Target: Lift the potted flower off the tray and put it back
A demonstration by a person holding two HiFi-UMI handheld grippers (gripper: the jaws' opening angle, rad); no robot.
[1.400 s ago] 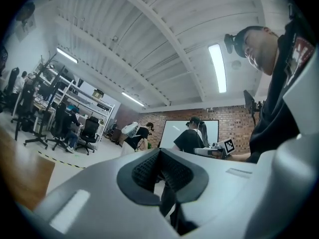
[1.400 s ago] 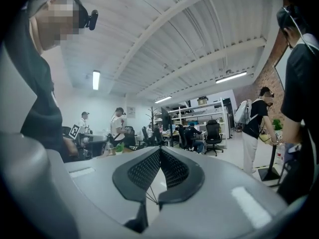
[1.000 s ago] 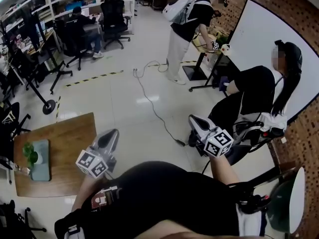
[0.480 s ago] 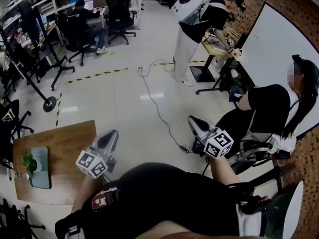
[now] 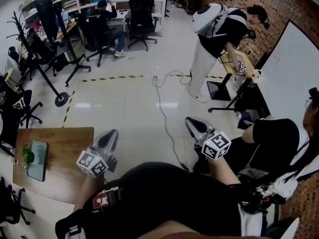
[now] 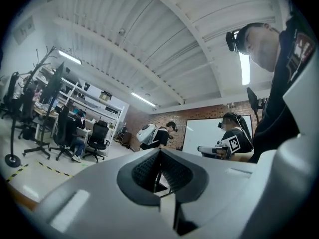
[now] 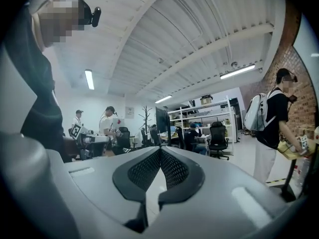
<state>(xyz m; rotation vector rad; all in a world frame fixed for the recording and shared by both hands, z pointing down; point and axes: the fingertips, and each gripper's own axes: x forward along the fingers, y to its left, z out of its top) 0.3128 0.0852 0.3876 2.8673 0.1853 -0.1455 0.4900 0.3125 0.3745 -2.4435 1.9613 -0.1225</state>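
The small green potted flower (image 5: 27,155), at the head view's far left, is too small to tell its pot from the pale blue-green rectangular tray (image 5: 38,164) beneath it; upright or tilted, unclear. The marker cube and arm of the left gripper (image 5: 111,135) hide the near right edge of the brown wooden table (image 5: 62,153) — and a seated person in black (image 5: 279,143) is cut off by the picture's right edge.

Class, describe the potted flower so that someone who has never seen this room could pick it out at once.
Find the brown wooden table at the lower left of the head view, next to the glossy white floor. Near its left end lies a pale green tray, and the potted flower is at that tray's left edge. It is the only leafy green thing on the table.
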